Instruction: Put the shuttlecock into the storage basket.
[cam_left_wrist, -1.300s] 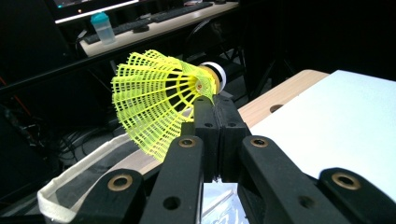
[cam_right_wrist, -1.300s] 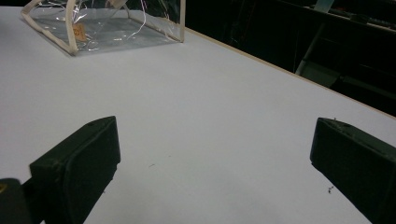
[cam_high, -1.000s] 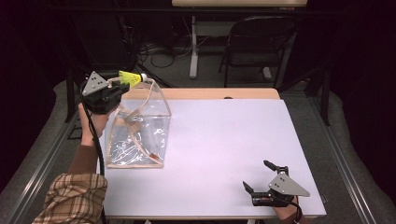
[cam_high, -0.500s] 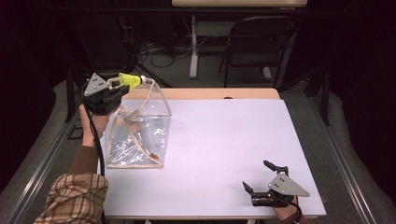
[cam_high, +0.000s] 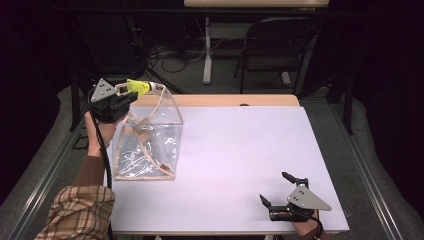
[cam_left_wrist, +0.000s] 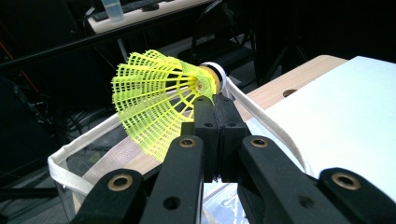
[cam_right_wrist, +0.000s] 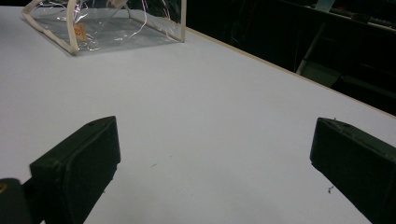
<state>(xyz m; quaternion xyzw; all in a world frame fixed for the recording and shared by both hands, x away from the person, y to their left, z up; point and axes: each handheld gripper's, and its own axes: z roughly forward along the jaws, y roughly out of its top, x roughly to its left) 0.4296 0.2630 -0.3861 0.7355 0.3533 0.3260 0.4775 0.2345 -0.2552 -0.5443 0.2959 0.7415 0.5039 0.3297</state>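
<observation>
The left gripper (cam_left_wrist: 215, 109) has its two black jaws pressed together, and pinched at their tips is the yellow plastic-mesh shuttlecock (cam_left_wrist: 159, 100), gripped low on its skirt close to the cork. The netted skirt fans out to the left of the jaws in the left gripper view, and the white-banded cork end points away to the right. Right beside that cork runs the cream fabric strap (cam_left_wrist: 261, 119) of the clear plastic bag with cream trim (cam_left_wrist: 70, 175); whether cork and strap actually touch cannot be told.

In the high view, the left gripper (cam_high: 131, 91) is up off the table, at the far left corner, with the shuttlecock (cam_high: 138, 86) poised over the bag's (cam_high: 147, 150) top far edge. The bag stands on the white table top (cam_high: 240, 145) with its mouth open, a strap looping up over it. Something small and brownish lies inside near the bottom, too unclear to name. The person's left hand (cam_high: 100, 131) and plaid sleeve (cam_high: 77, 212) come up along the table's left edge.

Over to the right gripper (cam_right_wrist: 212, 165): jaws spread wide, nothing between them but bare white surface. In the high view it (cam_high: 276, 189) sits low at the near right corner of the table, well apart from the bag. Its own view looks across the table to the bag (cam_right_wrist: 107, 28) at the far end.

Beyond the table stands a dark folding chair (cam_high: 272, 50) on the grey floor.
</observation>
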